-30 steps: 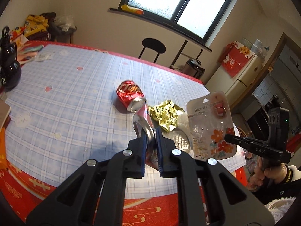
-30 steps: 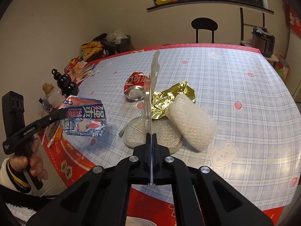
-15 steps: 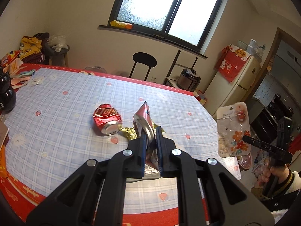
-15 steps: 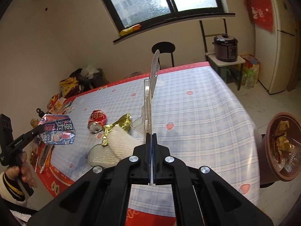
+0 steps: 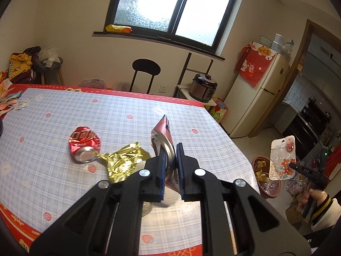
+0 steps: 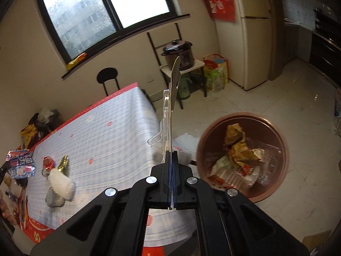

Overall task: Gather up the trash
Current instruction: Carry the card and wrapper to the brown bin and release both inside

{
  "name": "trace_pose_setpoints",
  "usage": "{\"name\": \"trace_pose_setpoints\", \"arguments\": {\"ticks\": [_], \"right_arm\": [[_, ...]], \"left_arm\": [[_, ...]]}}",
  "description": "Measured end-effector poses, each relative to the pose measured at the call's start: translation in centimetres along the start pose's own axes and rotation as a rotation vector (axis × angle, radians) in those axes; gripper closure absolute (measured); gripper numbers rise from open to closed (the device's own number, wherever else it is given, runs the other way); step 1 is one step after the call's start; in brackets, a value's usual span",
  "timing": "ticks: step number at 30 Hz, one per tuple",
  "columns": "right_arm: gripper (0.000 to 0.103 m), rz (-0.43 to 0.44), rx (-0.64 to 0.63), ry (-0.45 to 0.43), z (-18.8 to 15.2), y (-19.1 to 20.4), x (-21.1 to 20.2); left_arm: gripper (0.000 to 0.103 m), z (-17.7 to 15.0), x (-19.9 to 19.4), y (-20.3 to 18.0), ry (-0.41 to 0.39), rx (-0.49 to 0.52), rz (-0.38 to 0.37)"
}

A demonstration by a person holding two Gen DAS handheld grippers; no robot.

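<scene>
The blister pack (image 6: 170,115) stands edge-on, clamped in the right claw (image 6: 172,179), held in the air just beside the trash bin (image 6: 275,189) on the floor; the red-and-blue wrapper (image 5: 163,136) is pinched in the left claw (image 5: 170,166) above the counter (image 5: 119,119); on that counter lie a crushed red can (image 5: 84,144) and, touching it, a gold foil wrapper (image 5: 122,160).
</scene>
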State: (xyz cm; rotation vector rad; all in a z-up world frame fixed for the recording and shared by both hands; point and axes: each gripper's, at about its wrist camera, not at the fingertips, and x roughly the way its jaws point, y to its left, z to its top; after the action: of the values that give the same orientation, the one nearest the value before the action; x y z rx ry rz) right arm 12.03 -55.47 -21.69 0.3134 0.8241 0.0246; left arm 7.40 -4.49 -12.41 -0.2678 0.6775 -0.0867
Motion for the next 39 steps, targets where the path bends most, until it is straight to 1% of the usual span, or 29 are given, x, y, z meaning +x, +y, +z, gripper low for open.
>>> {"name": "trace_pose_setpoints", "arguments": {"ticks": [2, 7, 11, 12, 13, 14, 15, 17, 19, 20, 22, 24, 29, 32, 35, 37, 39], "right_arm": [[0.100, -0.041, 0.017, 0.003, 0.6, -2.6, 0.5], [0.100, -0.119, 0.031, 0.025, 1.9, -6.8, 2.0], [0.098, -0.143, 0.010, 0.073, 2.8, -7.9, 3.6], [0.090, -0.163, 0.010, 0.079, 2.9, -8.2, 3.8], [0.070, -0.173, 0.015, 0.075, 3.1, -8.3, 3.7], [0.057, -0.182, 0.028, 0.061, 3.4, -8.4, 3.4], [0.041, -0.197, 0.042, 0.045, 3.4, -8.5, 2.9], [0.036, -0.213, 0.064, 0.029, 3.4, -8.7, 2.1], [0.021, -0.226, 0.079, 0.019, 3.4, -8.8, 1.3], [0.018, -0.243, 0.085, 0.005, 3.3, -8.8, 0.7], [0.009, -0.265, 0.090, -0.028, 3.1, -8.7, -0.9], [0.005, -0.277, 0.096, -0.050, 2.9, -8.5, -2.1], [0.005, -0.287, 0.100, -0.081, 1.9, -8.8, -5.2], [0.005, -0.290, 0.117, -0.090, 1.1, -9.6, -6.8], [0.005, -0.301, 0.135, -0.090, 0.1, -10.8, -8.1], [0.005, -0.317, 0.146, -0.090, -0.4, -11.5, -8.8], [0.005, -0.330, 0.158, -0.089, -1.0, -12.2, -9.5]], "left_arm": [[0.090, 0.1, 1.0, -1.2, 0.001, 0.002, -0.006], [0.090, -0.2, 2.7, -3.5, 0.019, 0.011, -0.016], [0.090, -0.6, 3.7, -4.6, 0.041, 0.019, -0.024], [0.090, -0.7, 3.9, -4.8, 0.045, 0.021, -0.027], [0.090, -0.8, 3.9, -4.8, 0.047, 0.023, -0.030], [0.090, -0.7, 4.0, -5.0, 0.047, 0.026, -0.033], [0.090, -0.7, 4.1, -5.4, 0.047, 0.032, -0.037], [0.090, -0.4, 4.3, -5.9, 0.046, 0.042, -0.052], [0.090, -0.1, 4.6, -6.8, 0.046, 0.061, -0.074], [0.090, 0.1, 4.9, -7.4, 0.048, 0.076, -0.092], [0.090, 0.4, 5.3, -8.7, 0.053, 0.100, -0.122], [0.090, 0.6, 6.1, -10.4, 0.062, 0.129, -0.164], [0.090, 0.5, 9.2, -16.4, 0.106, 0.210, -0.291], [0.090, -0.2, 11.6, -21.0, 0.144, 0.268, -0.377], [0.090, -1.2, 14.5, -26.6, 0.191, 0.328, -0.472], [0.090, -1.7, 16.1, -29.7, 0.215, 0.349, -0.528], [0.088, -2.0, 17.3, -33.3, 0.210, 0.382, -0.596]]}}
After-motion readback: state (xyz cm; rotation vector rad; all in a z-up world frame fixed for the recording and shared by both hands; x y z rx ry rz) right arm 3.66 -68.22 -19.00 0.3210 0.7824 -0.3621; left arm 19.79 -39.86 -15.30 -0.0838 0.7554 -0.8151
